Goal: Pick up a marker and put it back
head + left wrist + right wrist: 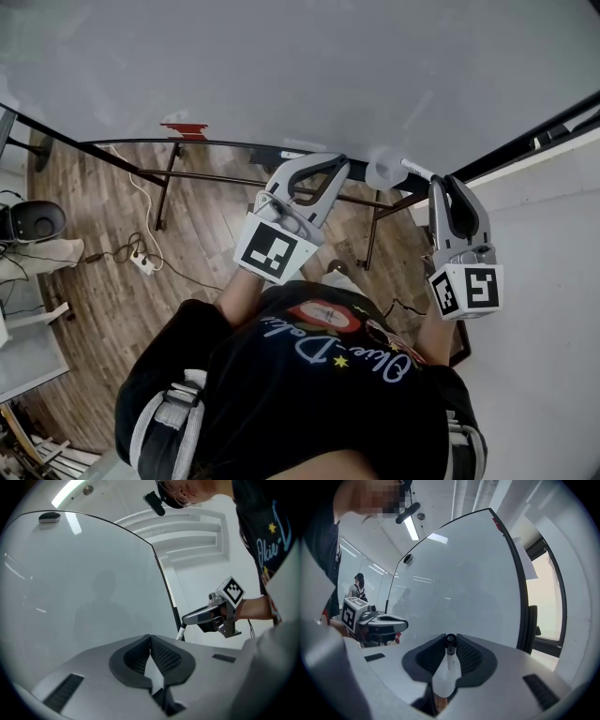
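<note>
Gripping the slim white marker with a black cap [449,660] endwise between its pads, the right tool [450,641] faces the large glossy whiteboard [464,573]. The left tool [150,641] is pressed together and empty. Pick-up appears complete. The next move calls for lowering the marker to its resting place, which is out of view, then releasing it.

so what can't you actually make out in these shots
- Whether the marker is capped: right gripper view shows it end-on between the right gripper's jaws; head view blurs it.
- The marker's lower barrel: left gripper view, hidden behind the left gripper's body.
- The red item on the whiteboard's lower edge: head view, too small to identify.
- Where the marker belongs: no tray recognisable in any view.
</note>
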### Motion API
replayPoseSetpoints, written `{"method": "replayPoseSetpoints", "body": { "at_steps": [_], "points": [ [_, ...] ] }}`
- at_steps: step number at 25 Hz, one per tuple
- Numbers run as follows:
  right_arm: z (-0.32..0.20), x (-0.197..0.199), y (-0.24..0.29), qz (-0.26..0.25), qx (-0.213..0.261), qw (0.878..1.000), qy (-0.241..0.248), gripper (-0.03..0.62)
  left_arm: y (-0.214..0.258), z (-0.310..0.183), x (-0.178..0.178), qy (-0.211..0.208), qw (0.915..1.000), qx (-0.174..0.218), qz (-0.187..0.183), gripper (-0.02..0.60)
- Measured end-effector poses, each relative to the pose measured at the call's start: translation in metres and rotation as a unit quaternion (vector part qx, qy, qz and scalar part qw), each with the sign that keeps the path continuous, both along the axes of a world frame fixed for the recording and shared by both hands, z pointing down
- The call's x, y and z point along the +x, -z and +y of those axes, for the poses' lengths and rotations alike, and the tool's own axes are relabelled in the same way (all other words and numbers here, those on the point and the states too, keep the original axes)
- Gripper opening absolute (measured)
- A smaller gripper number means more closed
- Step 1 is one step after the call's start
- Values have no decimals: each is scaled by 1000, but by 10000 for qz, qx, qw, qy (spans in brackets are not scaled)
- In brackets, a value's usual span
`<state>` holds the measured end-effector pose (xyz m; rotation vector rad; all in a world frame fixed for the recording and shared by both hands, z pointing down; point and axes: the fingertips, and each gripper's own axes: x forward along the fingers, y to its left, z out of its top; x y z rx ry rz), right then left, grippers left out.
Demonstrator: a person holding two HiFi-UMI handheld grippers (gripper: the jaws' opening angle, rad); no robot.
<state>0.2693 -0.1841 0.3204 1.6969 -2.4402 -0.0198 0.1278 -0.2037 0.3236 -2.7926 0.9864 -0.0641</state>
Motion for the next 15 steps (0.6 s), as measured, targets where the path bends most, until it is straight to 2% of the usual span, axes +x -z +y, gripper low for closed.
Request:
{"method": "replayPoseSetpoints", "body": {
  "at_steps": [15],
  "points": [
    [14,13,14,-117,126,9998,-111,69,-2,2,2,1,10000,-77,-28,3]
  ]
}}
